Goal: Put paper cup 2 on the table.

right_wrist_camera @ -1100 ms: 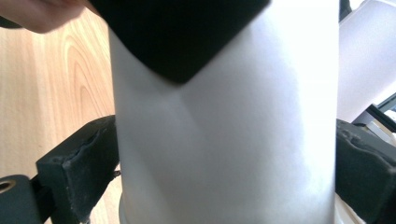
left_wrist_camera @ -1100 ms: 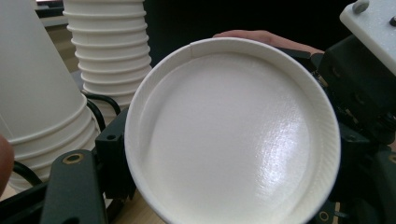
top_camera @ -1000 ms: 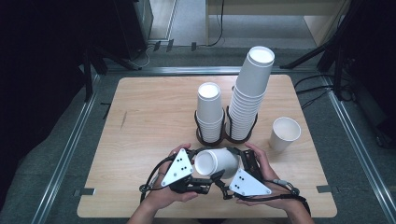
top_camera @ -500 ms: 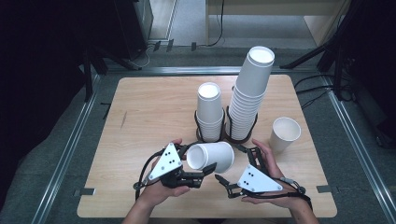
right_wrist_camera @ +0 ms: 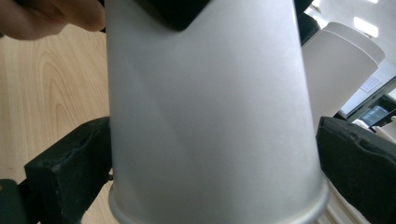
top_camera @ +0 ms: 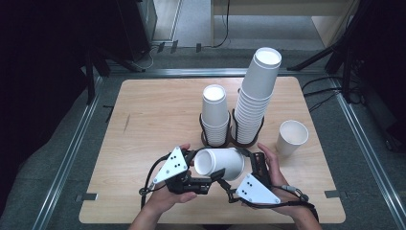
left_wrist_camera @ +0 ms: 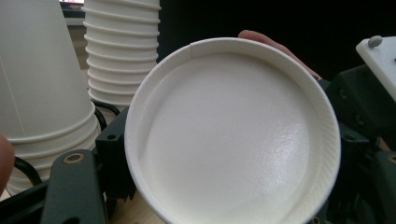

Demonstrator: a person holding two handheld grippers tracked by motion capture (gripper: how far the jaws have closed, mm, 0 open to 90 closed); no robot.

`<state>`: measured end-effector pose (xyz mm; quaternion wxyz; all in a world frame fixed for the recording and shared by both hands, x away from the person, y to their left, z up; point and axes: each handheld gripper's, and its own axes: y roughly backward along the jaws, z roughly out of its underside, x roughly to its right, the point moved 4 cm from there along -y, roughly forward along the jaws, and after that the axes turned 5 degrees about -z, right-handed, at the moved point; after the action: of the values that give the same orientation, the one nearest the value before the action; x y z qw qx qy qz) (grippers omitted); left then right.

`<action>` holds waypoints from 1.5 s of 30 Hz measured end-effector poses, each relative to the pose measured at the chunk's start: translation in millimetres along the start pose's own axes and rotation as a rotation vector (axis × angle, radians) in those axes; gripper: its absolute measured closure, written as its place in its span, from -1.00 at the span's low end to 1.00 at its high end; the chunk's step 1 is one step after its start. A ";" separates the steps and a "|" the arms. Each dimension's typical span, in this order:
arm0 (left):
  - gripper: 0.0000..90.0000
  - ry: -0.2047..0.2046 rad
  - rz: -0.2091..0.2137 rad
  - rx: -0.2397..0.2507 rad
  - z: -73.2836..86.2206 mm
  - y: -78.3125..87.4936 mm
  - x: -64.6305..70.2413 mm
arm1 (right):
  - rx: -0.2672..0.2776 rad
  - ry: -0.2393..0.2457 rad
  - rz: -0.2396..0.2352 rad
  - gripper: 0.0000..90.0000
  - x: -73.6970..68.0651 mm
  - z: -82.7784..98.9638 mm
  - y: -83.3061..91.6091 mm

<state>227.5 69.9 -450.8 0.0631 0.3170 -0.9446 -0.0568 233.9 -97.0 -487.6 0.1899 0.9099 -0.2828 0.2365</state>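
Note:
A white paper cup lies on its side above the near middle of the wooden table, held between both grippers. My left gripper is shut on its narrow end. The recessed base faces that gripper's camera, with one black finger at the lower left. My right gripper is shut on the cup nearer the rim. In the right gripper view the cup's wall stands between the two pads, which press on both sides. A hand holds each gripper.
Just behind the held cup stand two stacks of upturned cups in black wire holders, a short stack and a tall stack. A single upright cup stands to the right. Bare wood lies to the left and at the front.
The right gripper, apart from the cup half a second ago, has come up and shut on it. The left gripper still holds the cup, now a little lower and farther right.

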 end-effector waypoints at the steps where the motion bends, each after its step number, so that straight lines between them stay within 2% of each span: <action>1: -0.47 0.005 0.005 -0.002 0.2 -0.5 0.6 | -0.010 0.015 0.007 -1.00 -1.5 1.1 -1.5; 6: -0.47 0.009 0.017 -0.012 0.5 -1.9 3.7 | -0.029 0.054 0.020 -1.00 -5.0 3.7 -6.4; 9: -0.47 0.013 0.026 -0.016 1.2 -2.9 4.3 | -0.035 0.056 0.028 -1.00 -5.9 4.6 -8.1; 11: -0.47 0.010 0.022 -0.020 2.2 -3.8 4.5 | -0.035 0.081 0.028 -0.89 -7.6 5.2 -8.1; 14: -0.49 0.013 0.026 -0.021 3.0 -3.8 3.5 | -0.027 0.078 0.030 -0.84 -7.9 5.8 -7.2; 15: -0.52 0.011 0.025 -0.023 3.3 -4.0 3.3 | -0.027 0.092 0.033 -0.79 -8.3 6.3 -7.0; 19: -0.57 0.026 0.018 -0.055 4.1 -5.5 2.1 | -0.044 0.105 0.036 -0.73 -9.4 8.4 -6.6; 20: -0.60 0.033 0.011 -0.063 4.2 -6.0 1.7 | -0.050 0.124 0.041 -0.72 -9.5 9.2 -7.0; 21: -0.78 0.036 0.009 -0.077 4.4 -6.4 1.1 | -0.064 0.155 0.058 -0.71 -8.2 10.3 -6.3; 24: -0.85 0.041 0.011 -0.107 4.0 -6.6 0.6 | -0.074 0.181 0.074 -0.71 -5.4 10.5 -5.1; 27: -0.91 0.040 0.022 -0.137 3.1 -7.2 2.3 | -0.106 0.240 0.096 -0.71 -2.4 11.8 -3.1; 28: -0.92 0.041 0.023 -0.143 2.8 -7.4 2.6 | -0.127 0.278 0.108 -0.70 -2.0 13.0 -2.1; 29: -0.92 0.042 0.022 -0.148 2.6 -7.9 2.8 | -0.127 0.278 0.108 -0.70 -2.0 13.0 -2.1; 33: -0.92 0.049 0.019 -0.192 3.7 -10.3 3.7 | -0.164 0.371 0.130 -0.70 -1.7 14.0 -1.5; 37: -0.92 0.058 0.010 -0.221 6.1 -12.7 2.4 | -0.183 0.420 0.140 -0.70 -2.2 14.2 -1.6; 39: -0.92 0.061 0.005 -0.229 7.0 -13.2 1.4 | -0.210 0.472 0.151 -0.70 -3.2 16.3 -2.5; 42: -0.92 0.069 -0.003 -0.243 8.3 -14.0 -0.7 | -0.218 0.493 0.158 -0.70 -4.1 16.7 -2.7; 45: -0.91 0.073 -0.004 -0.265 10.4 -15.1 -2.1 | -0.227 0.538 0.176 -0.70 -4.1 15.6 -3.0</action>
<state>236.5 59.9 -463.4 0.1384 0.3095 -0.9254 -0.1696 237.8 -100.4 -503.2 0.3372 0.7596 -0.3249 0.4514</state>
